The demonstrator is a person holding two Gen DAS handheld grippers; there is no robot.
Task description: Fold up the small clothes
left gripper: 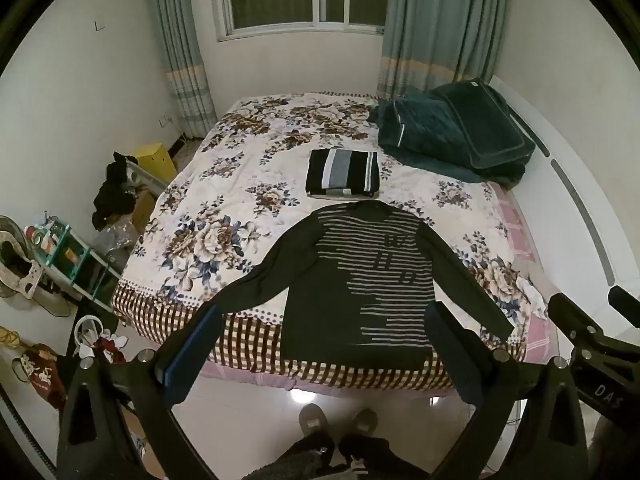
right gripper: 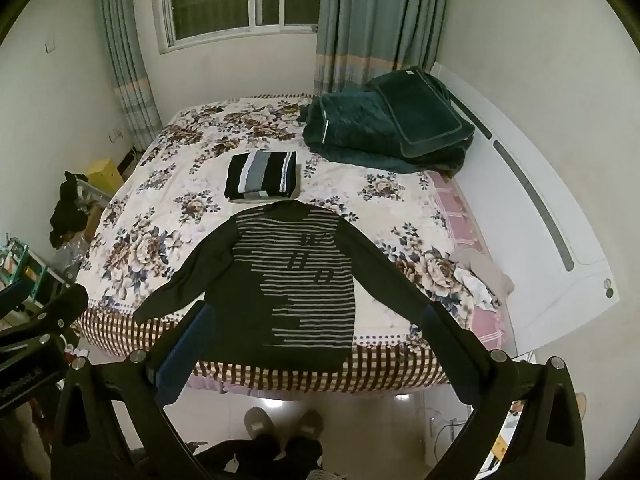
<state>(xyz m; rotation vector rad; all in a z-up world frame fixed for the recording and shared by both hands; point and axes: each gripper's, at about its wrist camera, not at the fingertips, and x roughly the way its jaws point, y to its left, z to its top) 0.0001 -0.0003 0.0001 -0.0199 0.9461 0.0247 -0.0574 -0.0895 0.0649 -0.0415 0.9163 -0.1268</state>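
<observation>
Partly hidden behind tool fingers (left gripper: 192,344): sweater (left gripper: 360,276) hem.

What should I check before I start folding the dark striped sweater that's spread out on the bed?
1. Dark striped sweater laid flat, sleeves spread: ok.
2. Left gripper open and empty: ok.
3. Right gripper open and empty: ok.
4. Hem fully on the bed: not ok, it hangs over the near edge.
5. Folded striped garment apart from the sweater: cannot tell, it lies right at the collar.
6. Green quilt out of the way: ok.
</observation>
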